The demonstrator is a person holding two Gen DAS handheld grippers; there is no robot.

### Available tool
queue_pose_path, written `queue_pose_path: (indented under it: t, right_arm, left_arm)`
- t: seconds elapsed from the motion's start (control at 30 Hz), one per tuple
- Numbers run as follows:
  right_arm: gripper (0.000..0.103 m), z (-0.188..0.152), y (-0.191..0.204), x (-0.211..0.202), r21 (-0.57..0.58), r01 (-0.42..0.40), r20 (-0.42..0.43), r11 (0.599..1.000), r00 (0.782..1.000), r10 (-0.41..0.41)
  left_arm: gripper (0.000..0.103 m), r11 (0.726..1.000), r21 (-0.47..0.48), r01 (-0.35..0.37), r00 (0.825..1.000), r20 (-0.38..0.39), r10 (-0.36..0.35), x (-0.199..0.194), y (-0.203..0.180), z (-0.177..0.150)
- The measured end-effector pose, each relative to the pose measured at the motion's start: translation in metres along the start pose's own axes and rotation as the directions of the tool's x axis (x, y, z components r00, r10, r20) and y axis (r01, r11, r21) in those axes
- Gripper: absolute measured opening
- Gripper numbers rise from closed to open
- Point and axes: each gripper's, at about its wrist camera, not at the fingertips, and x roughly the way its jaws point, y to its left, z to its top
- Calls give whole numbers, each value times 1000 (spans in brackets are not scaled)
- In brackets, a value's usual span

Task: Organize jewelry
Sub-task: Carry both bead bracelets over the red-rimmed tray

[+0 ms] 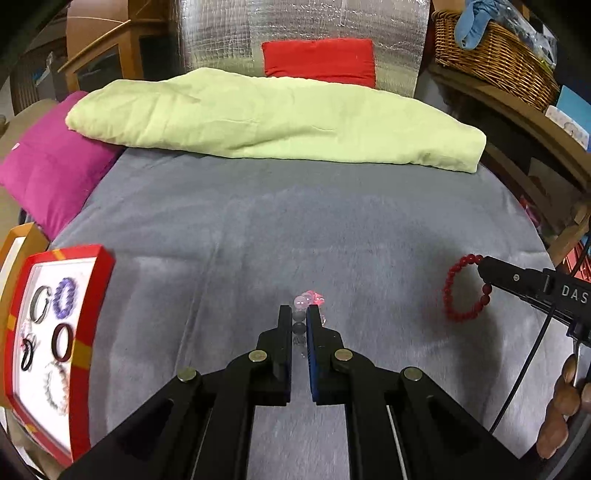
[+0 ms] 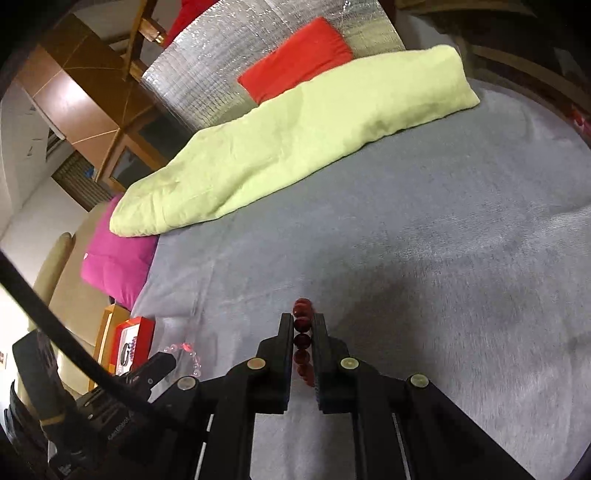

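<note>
Bed with grey fleece cover fills middle. Folded pale-green blanket lies across far end, red cushion behind it against silver quilted foil panel. Magenta pillow at far left edge. Wooden glass-door cabinet far left. Woven wicker basket on wooden shelf far right. White wall left; light dim, warm.

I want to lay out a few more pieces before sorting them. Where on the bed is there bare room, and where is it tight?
The grey blanket lies bare between the green quilt and the two grippers, and between the clear bracelet and the red tray. The tray's white inside is crowded with rings and bracelets. Near the red bead bracelet the right gripper takes the room.
</note>
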Motion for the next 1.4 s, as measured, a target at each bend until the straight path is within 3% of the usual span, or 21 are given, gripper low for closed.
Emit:
queue_pose_path:
  t: [0.5,1.4]
  right_arm:
    - [10,-56,52,-45,-96,32,-13,995,999,-34]
    - [10,-94,111,-28,-218,41,-82,975,995,-60]
  left_arm:
    - [7,999,-22,33,999,23,-32,-41,4,-33]
    - [7,993,-114,35,999,42,-31,-65,66,-64]
